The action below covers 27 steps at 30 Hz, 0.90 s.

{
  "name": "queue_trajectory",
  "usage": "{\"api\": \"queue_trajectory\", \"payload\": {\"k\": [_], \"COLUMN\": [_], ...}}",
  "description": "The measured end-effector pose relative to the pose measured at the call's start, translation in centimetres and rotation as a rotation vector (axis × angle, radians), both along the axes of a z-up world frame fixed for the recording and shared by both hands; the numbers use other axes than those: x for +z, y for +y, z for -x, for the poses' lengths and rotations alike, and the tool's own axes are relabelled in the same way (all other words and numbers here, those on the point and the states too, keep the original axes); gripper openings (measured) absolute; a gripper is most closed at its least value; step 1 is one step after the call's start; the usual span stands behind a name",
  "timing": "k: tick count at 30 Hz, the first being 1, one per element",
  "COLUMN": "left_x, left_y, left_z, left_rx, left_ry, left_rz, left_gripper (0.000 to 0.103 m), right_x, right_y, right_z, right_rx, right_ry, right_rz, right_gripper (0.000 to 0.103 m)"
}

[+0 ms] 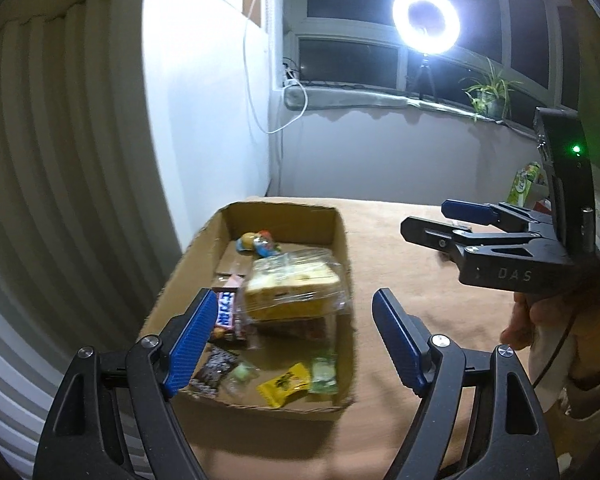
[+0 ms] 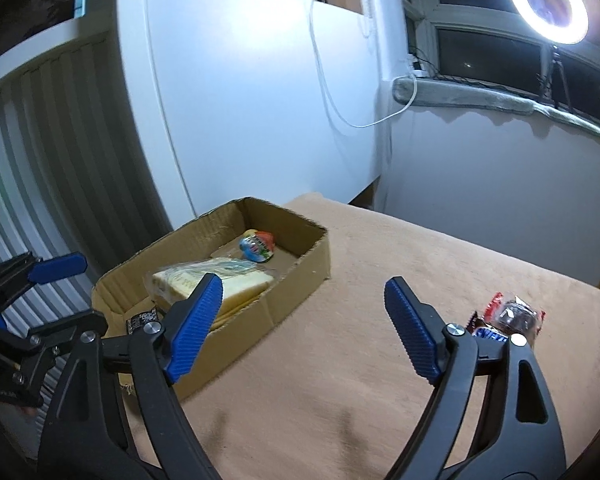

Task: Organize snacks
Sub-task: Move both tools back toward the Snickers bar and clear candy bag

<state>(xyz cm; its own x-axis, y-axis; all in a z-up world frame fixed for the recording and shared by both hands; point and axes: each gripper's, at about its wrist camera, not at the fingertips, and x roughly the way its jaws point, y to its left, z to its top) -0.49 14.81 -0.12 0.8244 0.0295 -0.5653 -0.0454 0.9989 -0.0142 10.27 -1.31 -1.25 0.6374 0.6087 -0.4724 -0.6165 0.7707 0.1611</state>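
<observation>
Both my left claw [image 1: 292, 338] and right claw [image 2: 304, 326] gape wide, empty; my finger hides part of the cardboard box [image 2: 300, 268], and the snacks [image 2: 508, 318] are half-hidden.

In the left wrist view the cardboard box [image 1: 276, 312] sits centre-left on the blanket [image 1: 440, 320], the wrapped sandwich [image 1: 292, 288] mid-box, candy bars [image 1: 228, 314] left of it (small sweets [image 1: 288, 382] nearer the lower edge), ring light [image 1: 426, 15] upper right
</observation>
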Motion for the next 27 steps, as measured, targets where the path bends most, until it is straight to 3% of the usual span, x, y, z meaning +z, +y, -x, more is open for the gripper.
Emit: {"api": "queue_trajectory", "payload": {"k": [27], "left_x": [-0.1], "left_y": [-11.2], "left_z": [-5.2], "left_rx": [-0.198], "left_ry": [0.045], "left_rz": [-0.095], "left_gripper": [0.080], "right_x": [-2.3], "right_y": [-11.9], "right_z": [-4.3], "right_rx": [-0.186], "right_ry": [0.067], "right_rz": [-0.051], "right_gripper": [0.086]}}
